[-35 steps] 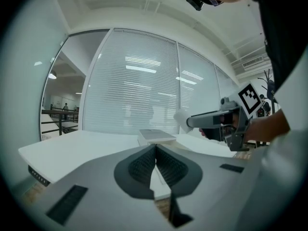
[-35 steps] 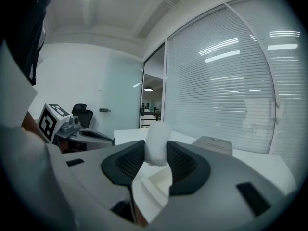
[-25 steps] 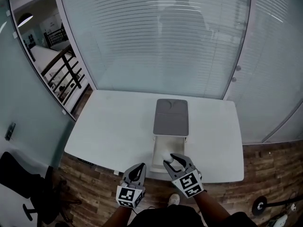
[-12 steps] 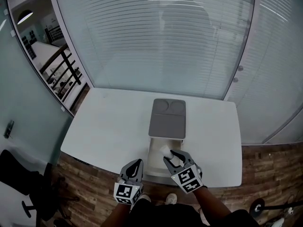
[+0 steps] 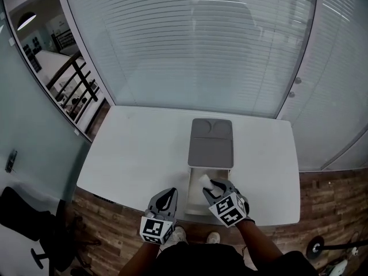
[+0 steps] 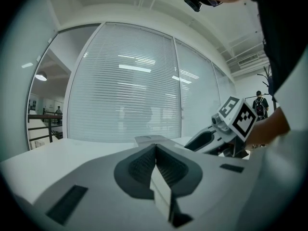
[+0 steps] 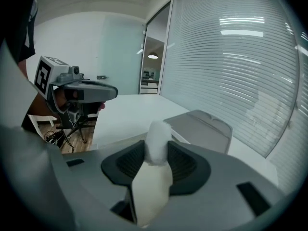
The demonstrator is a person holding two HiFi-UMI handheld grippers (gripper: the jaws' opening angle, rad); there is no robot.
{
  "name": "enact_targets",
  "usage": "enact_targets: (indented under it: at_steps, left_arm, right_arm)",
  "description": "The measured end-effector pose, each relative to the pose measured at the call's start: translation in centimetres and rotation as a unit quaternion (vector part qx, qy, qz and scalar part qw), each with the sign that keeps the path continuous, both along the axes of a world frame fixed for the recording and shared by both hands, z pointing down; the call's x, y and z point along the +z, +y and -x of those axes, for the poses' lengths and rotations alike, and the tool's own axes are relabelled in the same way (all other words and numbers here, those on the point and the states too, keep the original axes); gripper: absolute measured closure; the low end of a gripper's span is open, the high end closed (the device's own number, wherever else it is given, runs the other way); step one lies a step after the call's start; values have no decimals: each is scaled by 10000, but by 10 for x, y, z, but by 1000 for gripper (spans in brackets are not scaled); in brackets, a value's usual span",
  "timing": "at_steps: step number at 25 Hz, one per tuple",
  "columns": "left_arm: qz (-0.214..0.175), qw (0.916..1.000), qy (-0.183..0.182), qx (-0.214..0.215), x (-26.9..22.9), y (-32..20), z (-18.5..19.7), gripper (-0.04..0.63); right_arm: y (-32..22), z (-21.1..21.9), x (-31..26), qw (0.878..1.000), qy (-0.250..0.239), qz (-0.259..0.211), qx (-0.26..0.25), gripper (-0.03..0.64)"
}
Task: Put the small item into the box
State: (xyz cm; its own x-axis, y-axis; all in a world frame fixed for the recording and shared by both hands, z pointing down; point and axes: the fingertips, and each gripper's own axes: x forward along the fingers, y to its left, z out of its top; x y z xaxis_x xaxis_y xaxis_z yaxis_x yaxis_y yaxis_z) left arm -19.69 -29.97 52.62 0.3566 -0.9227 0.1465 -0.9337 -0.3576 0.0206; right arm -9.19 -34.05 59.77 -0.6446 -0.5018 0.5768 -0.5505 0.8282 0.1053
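Over the open box (image 5: 189,190), near the front edge of the table (image 5: 132,154), the right gripper (image 5: 211,186) is squeezing the small item (image 5: 204,181). It's a soft white lump that pokes out past the jaw tips. So the pick-up part looks done. It's not in the box yet tho. The item seems to hang above the white inside, w/ the grey lid (image 5: 211,142) lying flat behind. What's left, I think: go lower, let go, pull the gripper away, maybe close the lid. The left gripper (image 5: 167,195) is near the box on its left side, jaws pressed together w/ nothing between them. It isn't touching the box, so it's not helping right now.
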Motion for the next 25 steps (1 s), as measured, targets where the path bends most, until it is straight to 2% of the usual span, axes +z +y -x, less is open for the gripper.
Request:
enact_targets:
  at_steps: [7,14,22,25]
  left_arm:
    - [19,10000,5,75,9,6,11,584]
    - [56,9999,80,102,15,10,16,584]
    - [70,9998,152,142,19,10,21,584]
    - [75,9998,164,132,19,10,22,583]
  right_arm:
    - [-1,10,33,9969,672,378,-179,458]
    - [-3,13,66,9860,1535,587,-271,457]
    - [-2,23,81,9788,1850,783,-400,456]
    - [0,23,79,9791,1828,787,-421,439]
